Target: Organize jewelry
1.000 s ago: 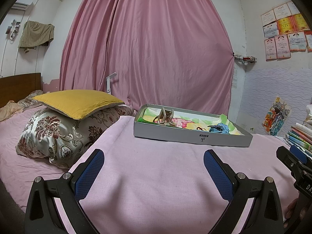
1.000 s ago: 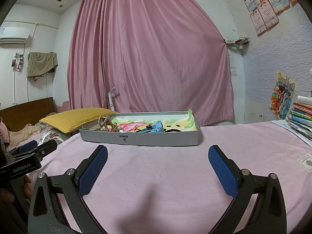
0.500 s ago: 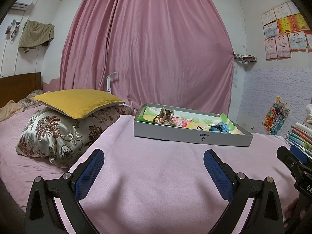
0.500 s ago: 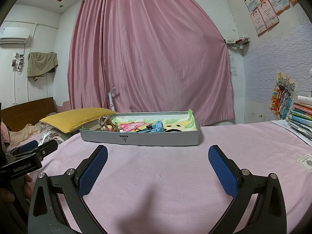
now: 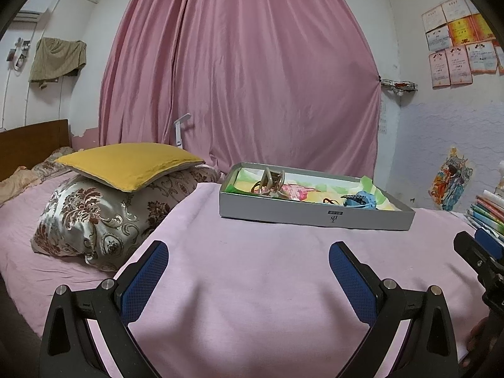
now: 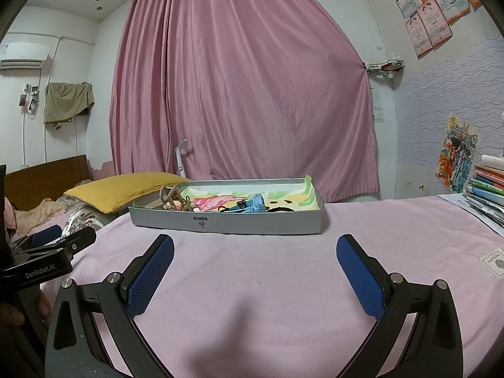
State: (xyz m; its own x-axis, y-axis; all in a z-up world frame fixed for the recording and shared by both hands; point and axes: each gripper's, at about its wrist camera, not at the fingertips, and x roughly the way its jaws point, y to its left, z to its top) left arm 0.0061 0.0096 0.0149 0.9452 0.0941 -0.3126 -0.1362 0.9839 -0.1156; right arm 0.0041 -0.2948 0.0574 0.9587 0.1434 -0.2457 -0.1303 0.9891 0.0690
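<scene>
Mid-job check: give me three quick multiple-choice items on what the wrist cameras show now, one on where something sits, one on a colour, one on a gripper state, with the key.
1. Where does the grey tray rest?
A. on the pink bedspread
B. on the yellow pillow
C. on the book stack

2. What colour is the claw clip nearer the tray's right end?
A. red
B. blue
C. white

3. How is the right gripper?
A. shut on a clip
B. shut and empty
C. open and empty

Key: 1 A, the tray lies flat on the pink bedspread, beyond both grippers. 2 B, it shows blue in both views. 3 C, its blue pads stand wide apart with only cloth between; the left gripper is likewise.
</scene>
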